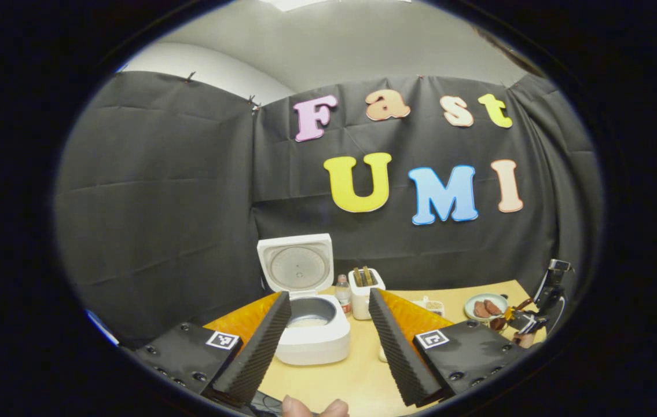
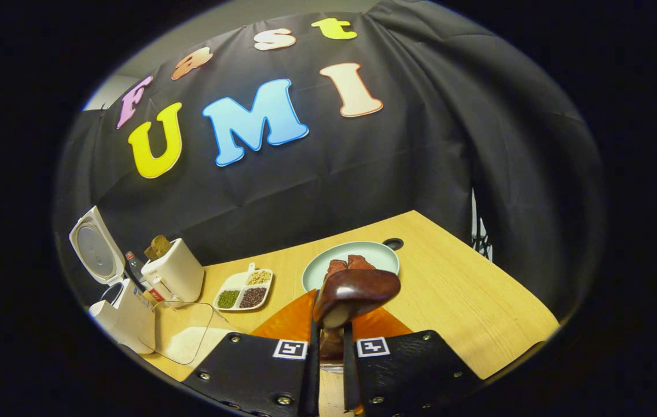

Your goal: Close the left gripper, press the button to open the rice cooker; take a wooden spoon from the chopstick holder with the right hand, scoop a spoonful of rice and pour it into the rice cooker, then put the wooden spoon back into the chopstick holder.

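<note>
My right gripper (image 2: 329, 341) clamps the wooden spoon (image 2: 356, 292); left jaws apart. Tilting could spill rice short of the rice cooker (image 1: 311, 324).

My left gripper (image 1: 328, 341) is low and points forward, its two fingers spread wide apart with nothing between them. My right gripper (image 2: 328, 347) has its fingers almost together, pressing from both sides on the wooden spoon (image 2: 356, 292).

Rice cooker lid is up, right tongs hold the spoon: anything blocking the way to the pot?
Nothing visible. The rice cooker stands open beyond a clear container; the wooden spoon is clamped in the right tongs.
</note>
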The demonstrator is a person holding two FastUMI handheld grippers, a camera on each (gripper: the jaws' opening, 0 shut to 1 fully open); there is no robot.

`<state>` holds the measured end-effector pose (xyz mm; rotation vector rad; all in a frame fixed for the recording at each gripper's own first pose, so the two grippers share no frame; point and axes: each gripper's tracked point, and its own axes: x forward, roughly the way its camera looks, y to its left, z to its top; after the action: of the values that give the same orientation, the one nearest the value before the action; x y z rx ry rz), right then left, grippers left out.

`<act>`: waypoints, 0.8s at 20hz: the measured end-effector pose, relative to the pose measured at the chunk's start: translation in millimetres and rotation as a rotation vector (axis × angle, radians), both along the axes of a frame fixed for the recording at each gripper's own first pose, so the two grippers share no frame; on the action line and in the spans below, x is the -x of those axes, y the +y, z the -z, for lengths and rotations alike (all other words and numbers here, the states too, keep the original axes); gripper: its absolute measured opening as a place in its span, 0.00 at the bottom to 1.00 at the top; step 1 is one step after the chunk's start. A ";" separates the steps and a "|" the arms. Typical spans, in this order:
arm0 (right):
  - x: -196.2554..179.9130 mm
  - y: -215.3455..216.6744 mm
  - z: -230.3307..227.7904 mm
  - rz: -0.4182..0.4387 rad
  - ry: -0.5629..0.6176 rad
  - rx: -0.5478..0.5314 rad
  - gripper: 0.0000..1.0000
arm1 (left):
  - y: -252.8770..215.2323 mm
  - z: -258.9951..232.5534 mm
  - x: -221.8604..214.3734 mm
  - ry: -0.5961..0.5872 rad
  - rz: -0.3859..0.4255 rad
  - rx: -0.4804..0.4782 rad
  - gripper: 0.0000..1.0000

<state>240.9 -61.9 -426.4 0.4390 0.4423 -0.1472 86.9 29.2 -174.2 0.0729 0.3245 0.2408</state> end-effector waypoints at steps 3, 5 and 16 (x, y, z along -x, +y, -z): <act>-6.2 -1.9 -29.2 -0.043 -0.018 0.033 0.17 | 10.7 -0.2 4.1 -0.018 -0.023 0.029 0.94; -8.4 -1.0 -52.0 -0.061 -0.033 0.043 0.17 | 19.1 -3.8 6.7 -0.044 -0.038 0.054 0.94; -0.2 120.4 -162.9 -0.303 -0.064 0.013 0.17 | 102.5 -28.5 32.1 -0.161 -0.051 0.177 0.94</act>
<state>241.1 58.5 -263.5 0.3587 0.4393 0.1565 54.8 131.8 -145.7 -0.1290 0.1867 0.2655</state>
